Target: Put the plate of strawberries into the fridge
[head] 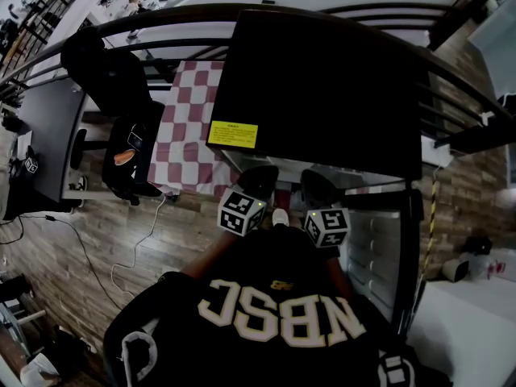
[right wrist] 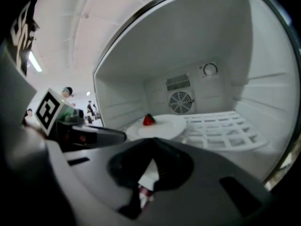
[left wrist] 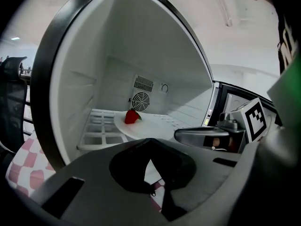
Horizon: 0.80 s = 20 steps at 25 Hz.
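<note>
plate with one strawberry sits on the white shelf inside the fridge, ahead of the left gripper and right gripper, touching neither. both pairs of jaws are closed together, holding nothing.

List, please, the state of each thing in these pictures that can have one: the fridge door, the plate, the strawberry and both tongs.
Fridge door: open.
Plate: resting on the shelf inside the fridge, held by neither tongs.
Strawberry: lying on the plate, near its edge.
Left tongs: shut, empty.
Right tongs: shut, empty.
</note>
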Motion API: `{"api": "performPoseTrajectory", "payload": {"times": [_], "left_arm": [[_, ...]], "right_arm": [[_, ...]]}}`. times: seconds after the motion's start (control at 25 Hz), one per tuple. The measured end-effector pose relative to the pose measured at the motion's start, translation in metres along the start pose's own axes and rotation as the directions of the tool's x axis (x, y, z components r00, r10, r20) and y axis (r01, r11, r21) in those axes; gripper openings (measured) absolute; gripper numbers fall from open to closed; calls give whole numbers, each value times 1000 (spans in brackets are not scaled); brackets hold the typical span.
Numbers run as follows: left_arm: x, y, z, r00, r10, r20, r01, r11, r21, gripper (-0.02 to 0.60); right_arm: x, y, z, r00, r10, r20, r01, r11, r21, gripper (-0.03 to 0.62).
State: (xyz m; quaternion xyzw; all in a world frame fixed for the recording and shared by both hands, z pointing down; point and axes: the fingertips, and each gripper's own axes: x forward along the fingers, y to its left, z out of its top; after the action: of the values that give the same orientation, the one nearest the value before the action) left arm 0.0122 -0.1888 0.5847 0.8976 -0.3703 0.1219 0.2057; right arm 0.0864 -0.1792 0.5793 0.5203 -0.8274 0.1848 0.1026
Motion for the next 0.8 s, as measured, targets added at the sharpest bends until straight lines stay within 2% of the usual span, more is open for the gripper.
{"api": "performPoseTrajectory", "payload": {"times": [0.36,0.8], "left_arm": [[14,1,8,1000,-3,-31,4,1000,18,15],[18,3,8,999,-10,-46,9,1000,-15,15]], "right_arm": [[10,-10,7,1000,-8,-30,7,1000,-19,20],[14,-12,10,999,-8,-41,7,1000,-21,20]]}}
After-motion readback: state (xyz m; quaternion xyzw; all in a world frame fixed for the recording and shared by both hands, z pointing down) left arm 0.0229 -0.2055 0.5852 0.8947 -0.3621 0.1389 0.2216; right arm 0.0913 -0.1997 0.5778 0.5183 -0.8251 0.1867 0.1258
